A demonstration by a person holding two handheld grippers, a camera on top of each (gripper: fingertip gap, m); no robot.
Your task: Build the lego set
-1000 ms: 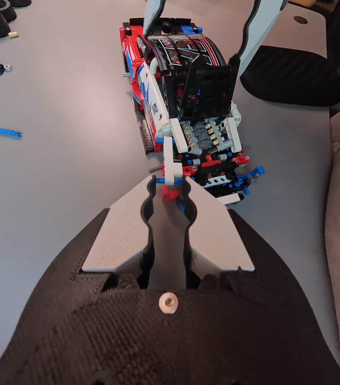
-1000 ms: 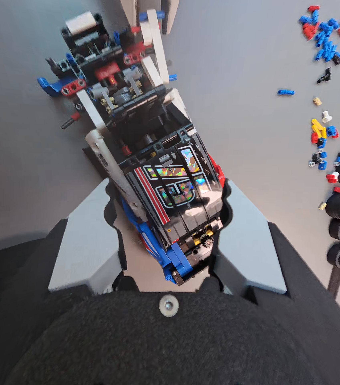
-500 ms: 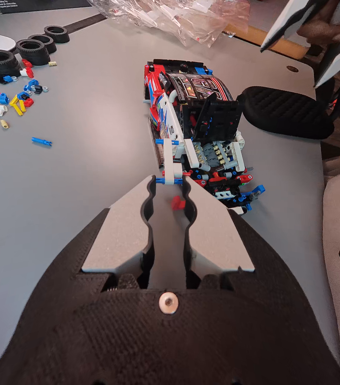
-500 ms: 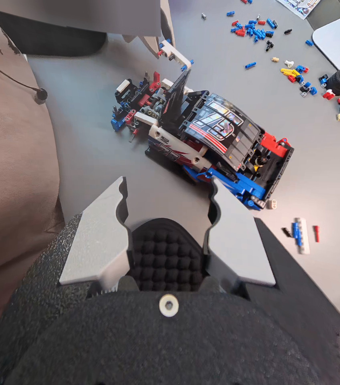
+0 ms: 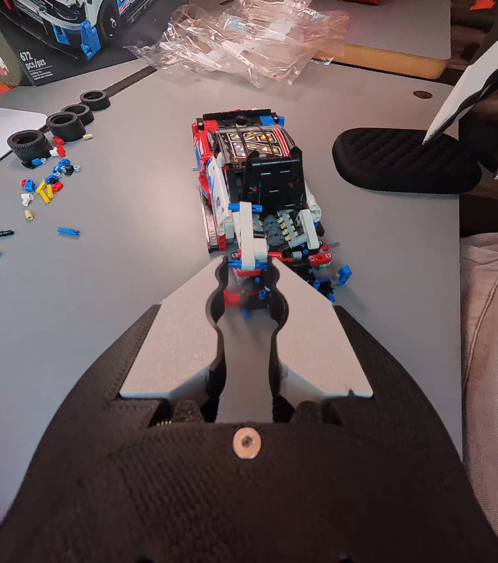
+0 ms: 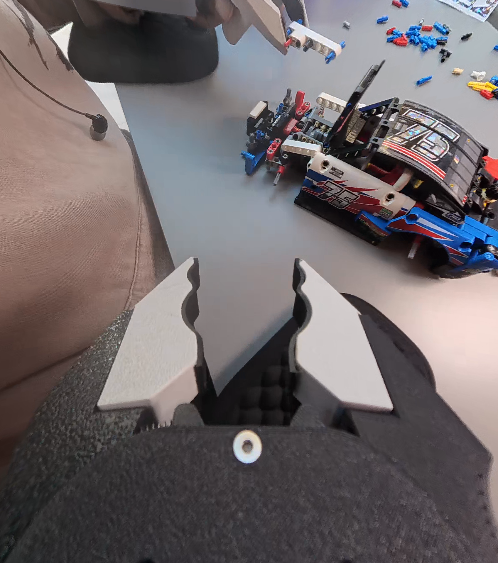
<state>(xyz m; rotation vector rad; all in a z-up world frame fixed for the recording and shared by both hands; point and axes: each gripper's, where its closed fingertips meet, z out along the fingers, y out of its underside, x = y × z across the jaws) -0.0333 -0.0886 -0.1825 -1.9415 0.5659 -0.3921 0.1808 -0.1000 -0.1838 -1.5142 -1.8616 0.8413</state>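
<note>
white beam between left jaws

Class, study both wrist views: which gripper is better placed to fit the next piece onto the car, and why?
Left. The left gripper is shut on a white beam just above the lego car; the right gripper hangs open and empty, apart from the car.

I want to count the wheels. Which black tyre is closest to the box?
The tyre at the far end of the row, lying alone. The other three sit farther back, toward the loose pieces.
</note>
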